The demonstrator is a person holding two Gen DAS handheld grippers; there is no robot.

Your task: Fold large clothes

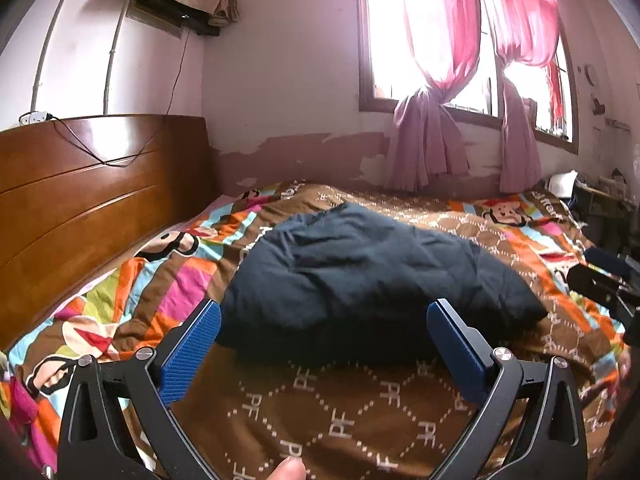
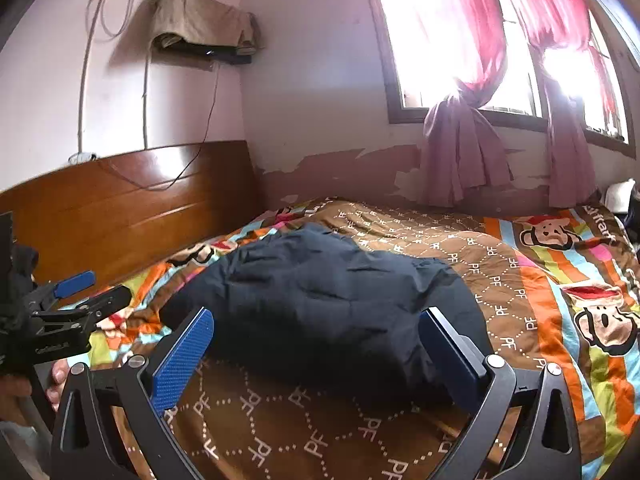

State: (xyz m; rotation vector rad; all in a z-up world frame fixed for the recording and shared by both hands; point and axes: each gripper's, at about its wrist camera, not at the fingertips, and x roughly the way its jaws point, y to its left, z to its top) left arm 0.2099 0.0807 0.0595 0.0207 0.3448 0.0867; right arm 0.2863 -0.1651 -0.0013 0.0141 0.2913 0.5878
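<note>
Left gripper [image 1: 324,320]: blue-padded fingers spread wide, holding nothing, raised over the brown patterned bedspread [image 1: 344,420].

Right gripper [image 2: 316,332]: fingers likewise spread wide, empty, above the same bedspread [image 2: 280,420].

Dark navy garment [image 1: 360,276]: a large padded piece, bunched in a rumpled heap on the bedspread straight ahead of both tools. In the left wrist view its near edge lies between and just beyond the fingertips; in the right wrist view the garment [image 2: 320,300] fills the gap between the fingers in the same way. Whether either tool touches the cloth cannot be told.

Wooden headboard [image 1: 88,200]: ahead and to the left of both tools.

Window with pink curtains [image 1: 448,80]: beyond the garment, ahead and to the right, on the far wall.

Cloth-covered shelf [image 2: 204,28]: high on the wall, ahead-left.
</note>
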